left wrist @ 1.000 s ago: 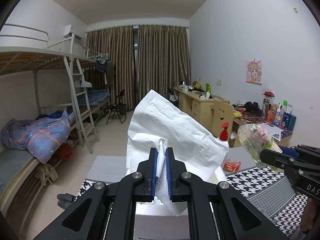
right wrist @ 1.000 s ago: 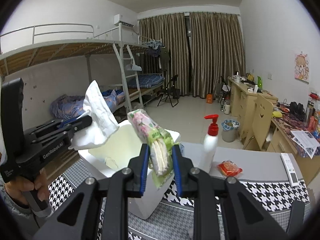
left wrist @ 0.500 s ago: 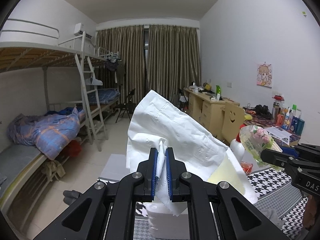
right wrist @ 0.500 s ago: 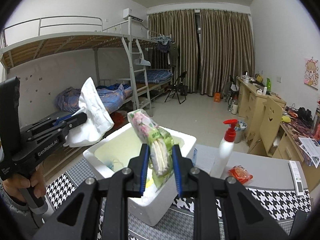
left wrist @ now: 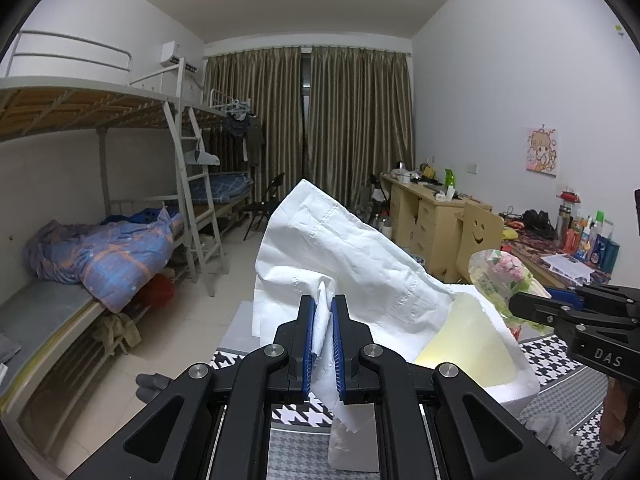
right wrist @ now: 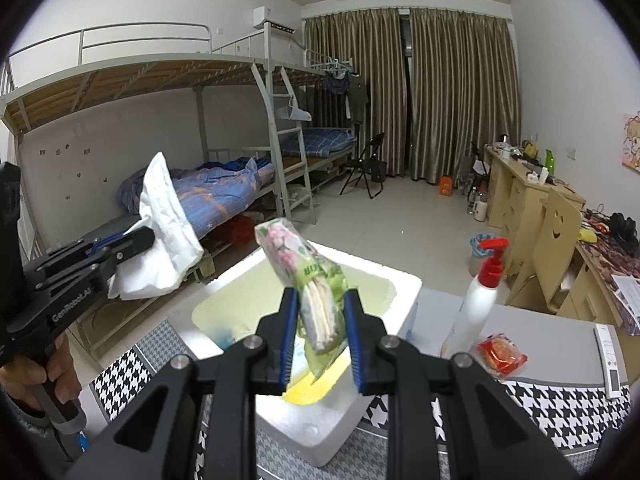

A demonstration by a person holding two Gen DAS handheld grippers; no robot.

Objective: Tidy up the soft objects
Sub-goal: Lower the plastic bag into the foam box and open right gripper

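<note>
Dorm room (bunk beds (right wrist: 168,92), desks (left wrist: 424,208)).

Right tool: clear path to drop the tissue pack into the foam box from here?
Probably yes. The right tool grips the tissue pack above the foam box, whose top is open, with nothing between them. The left tool, holding the white tissue, is off to the side.

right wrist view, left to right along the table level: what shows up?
left gripper shut on the white tissue → foam box with the right gripper holding the tissue pack above it → pump bottle → red snack packet → remote
</note>
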